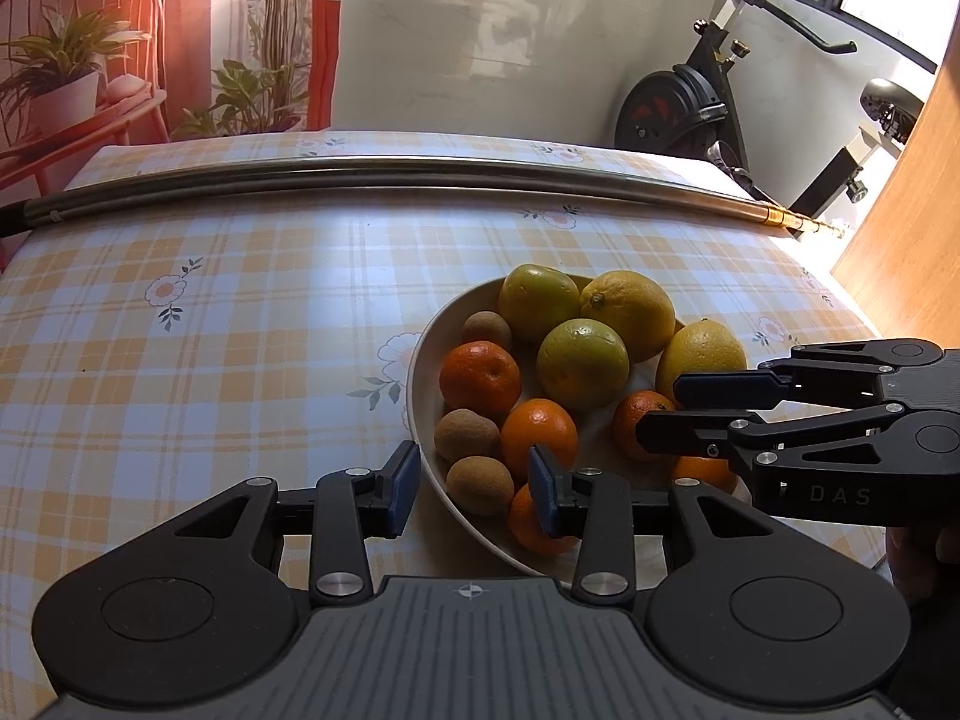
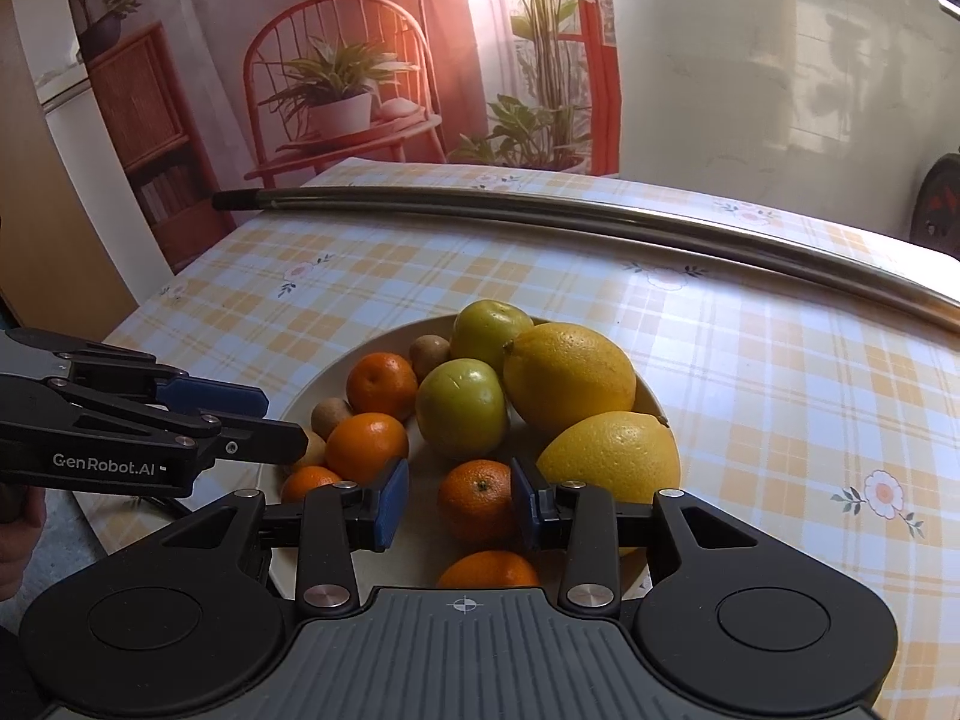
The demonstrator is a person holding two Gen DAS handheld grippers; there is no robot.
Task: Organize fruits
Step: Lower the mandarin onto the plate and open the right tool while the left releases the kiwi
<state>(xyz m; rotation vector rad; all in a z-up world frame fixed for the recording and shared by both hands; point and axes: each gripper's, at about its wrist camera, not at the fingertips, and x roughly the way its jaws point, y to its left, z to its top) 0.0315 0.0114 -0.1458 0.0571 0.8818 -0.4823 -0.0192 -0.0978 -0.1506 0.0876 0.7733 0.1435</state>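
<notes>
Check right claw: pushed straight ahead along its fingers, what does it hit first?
Likely the mandarin sitting between the open right claw's pads in the bowl. Depth is unclear; if it passes above, a green fruit is next.

A cream bowl (image 1: 420,372) is seen on a yellow checked tablecloth (image 1: 210,330), filled with fruit: two lemons (image 1: 630,312), two green-yellow citrus fruits (image 1: 582,363), several mandarins (image 1: 480,378) and three brown kiwis (image 1: 467,435). The left gripper (image 1: 474,489) is held low at the bowl's near rim, its blue-padded jaws spread apart, one pad outside the rim and the other over a mandarin (image 1: 528,525). The right gripper (image 1: 657,414) is seen entering from the right above the bowl, its fingers parted. A metal rod (image 1: 360,177) is laid across the far side of the table.
</notes>
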